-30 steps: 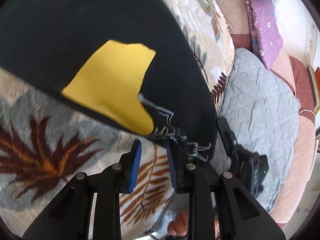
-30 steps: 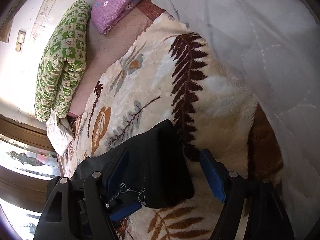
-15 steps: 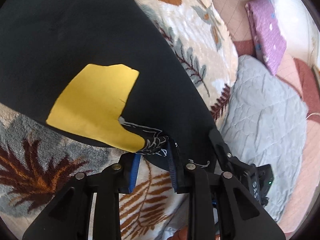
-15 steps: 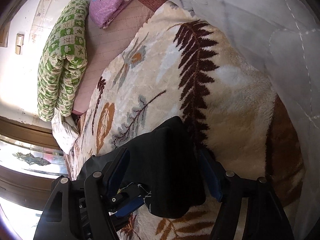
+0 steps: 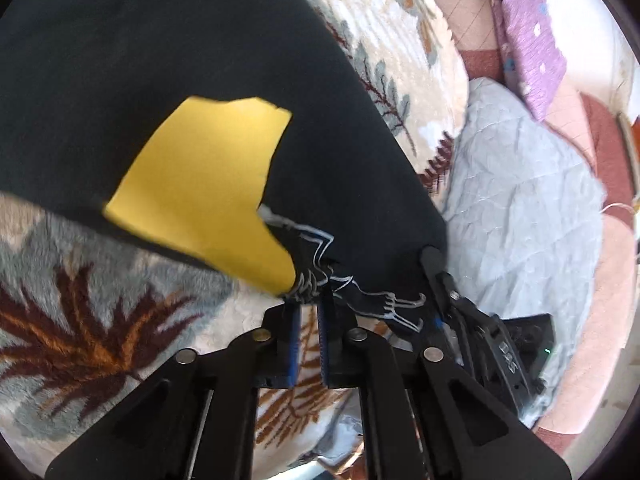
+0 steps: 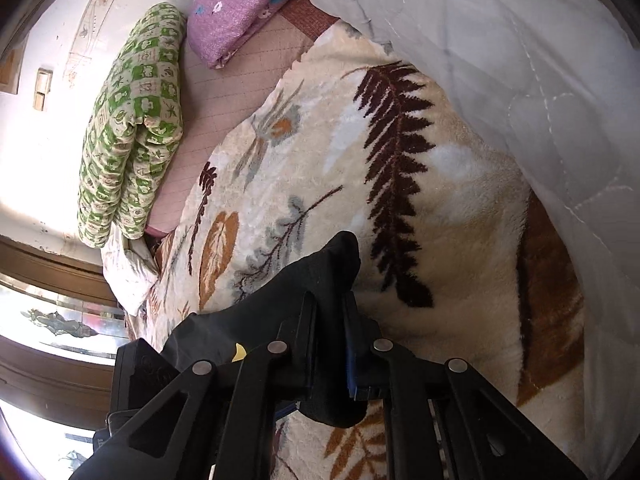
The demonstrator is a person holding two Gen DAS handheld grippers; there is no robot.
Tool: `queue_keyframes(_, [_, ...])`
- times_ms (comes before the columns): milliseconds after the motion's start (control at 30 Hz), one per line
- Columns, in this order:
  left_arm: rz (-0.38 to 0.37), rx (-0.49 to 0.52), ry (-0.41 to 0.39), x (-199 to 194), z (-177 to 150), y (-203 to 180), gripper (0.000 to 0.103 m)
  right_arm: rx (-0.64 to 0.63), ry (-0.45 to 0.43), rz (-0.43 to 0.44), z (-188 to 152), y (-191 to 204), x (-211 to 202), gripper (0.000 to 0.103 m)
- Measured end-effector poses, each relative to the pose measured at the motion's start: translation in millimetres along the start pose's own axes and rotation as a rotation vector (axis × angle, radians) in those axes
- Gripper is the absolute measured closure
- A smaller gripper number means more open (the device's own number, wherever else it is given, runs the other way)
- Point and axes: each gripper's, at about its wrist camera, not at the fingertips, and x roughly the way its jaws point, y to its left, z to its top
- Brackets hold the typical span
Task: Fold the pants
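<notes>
Black pants point(image 5: 160, 80), yellow patch point(image 5: 200, 196), spread on leaf-print blanket point(image 6: 460, 208).
Left gripper point(image 5: 306, 308) fingers clamped on the printed hem; right gripper point(image 6: 330, 312) fingers clamped on an adjacent pants corner.

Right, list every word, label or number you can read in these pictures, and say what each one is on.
No text can be read for certain.
Raised marking on the body of the right gripper: a few characters, too blurred to read.
White line print at the edge of the pants: thin lines, no letters can be made out.
Yellow patch on the pants: plain, no text.
</notes>
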Motion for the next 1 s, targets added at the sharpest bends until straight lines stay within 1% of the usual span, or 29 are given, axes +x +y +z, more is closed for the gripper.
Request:
queue_keyframes(33, [-0.022,-0.015,0.001,-1.1,-2.0,4.1,0.097,-0.002,0.000,-0.005,0.0,0.9,0.0,0.092])
queue_keyframes(100, [-0.057,-0.040,-0.010,-2.9,-4.5,10.7,0.089,-0.005,-0.004,-0.023,0.0,1.5,1.4,0.092])
queue_keyframes(133, [-0.062,-0.043,-0.026,-4.4,-4.9,12.5,0.076,0.005,0.000,-0.021,0.5,0.4,3.2,0.092])
queue_keyframes(167, [-0.074,-0.047,-0.042,-5.0,-4.7,13.7,0.069,0.013,0.003,-0.025,1.2,-1.3,4.8,0.090])
queue_keyframes(200, [-0.089,-0.057,-0.045,-4.8,-4.8,14.4,0.068,0.017,0.002,-0.025,1.6,-2.5,5.8,0.088])
queue_keyframes(233, [-0.099,-0.066,-0.051,-5.3,-5.4,14.6,0.061,0.017,0.005,-0.024,2.2,-3.2,7.2,0.088])
queue_keyframes(267, [-0.126,-0.072,-0.061,-3.9,-5.9,13.6,0.049,0.018,0.007,-0.025,2.6,-3.9,8.2,0.088])
queue_keyframes(300, [-0.135,-0.076,-0.069,-3.2,-6.7,12.3,0.047,0.020,0.009,-0.024,2.9,-4.6,8.7,0.088])
queue_keyframes(367, [-0.121,-0.081,-0.079,0.1,-4.9,7.2,0.042,0.021,0.015,-0.025,3.6,-6.4,10.1,0.088])
queue_keyframes(467, [-0.080,-0.087,-0.082,5.2,-1.2,-2.3,0.041,0.020,0.020,-0.024,4.9,-8.1,11.5,0.088])
queue_keyframes(500, [-0.077,-0.078,-0.074,6.9,-0.2,-7.3,0.041,0.018,0.020,-0.023,4.8,-8.3,11.3,0.087])
queue_keyframes(533, [-0.075,-0.059,-0.062,9.6,1.8,-13.7,0.052,0.021,0.020,-0.020,5.1,-8.9,11.7,0.088])
queue_keyframes(567, [-0.082,-0.045,-0.033,16.8,6.8,-18.8,0.089,0.026,0.019,-0.019,5.4,-9.0,11.9,0.087])
queue_keyframes(600, [-0.088,-0.039,0.022,25.2,11.0,-19.5,0.095,0.026,0.018,-0.017,5.8,-9.6,12.3,0.087])
queue_keyframes(667, [-0.086,-0.080,0.053,31.2,14.0,-6.6,0.096,0.029,0.014,-0.020,6.3,-9.8,13.0,0.087])
queue_keyframes(733, [-0.117,-0.093,0.079,34.3,15.2,1.3,0.096,0.036,0.007,-0.021,6.3,-11.7,12.4,0.087])
queue_keyframes(833, [-0.126,-0.081,0.092,27.6,13.5,-0.9,0.096,0.036,0.010,-0.025,5.9,-13.2,14.0,0.088])
queue_keyframes(867, [-0.128,-0.073,0.090,25.7,13.6,-4.0,0.096,0.040,0.005,-0.021,5.3,-13.3,13.3,0.089])
queue_keyframes(900, [-0.133,-0.063,0.090,22.9,13.2,-6.5,0.096,0.044,0.000,-0.016,4.6,-13.1,11.7,0.091])
queue_keyframes(1000, [-0.153,-0.055,0.093,16.2,14.3,-11.2,0.096,0.054,-0.020,0.008,1.8,-9.2,3.7,0.092])
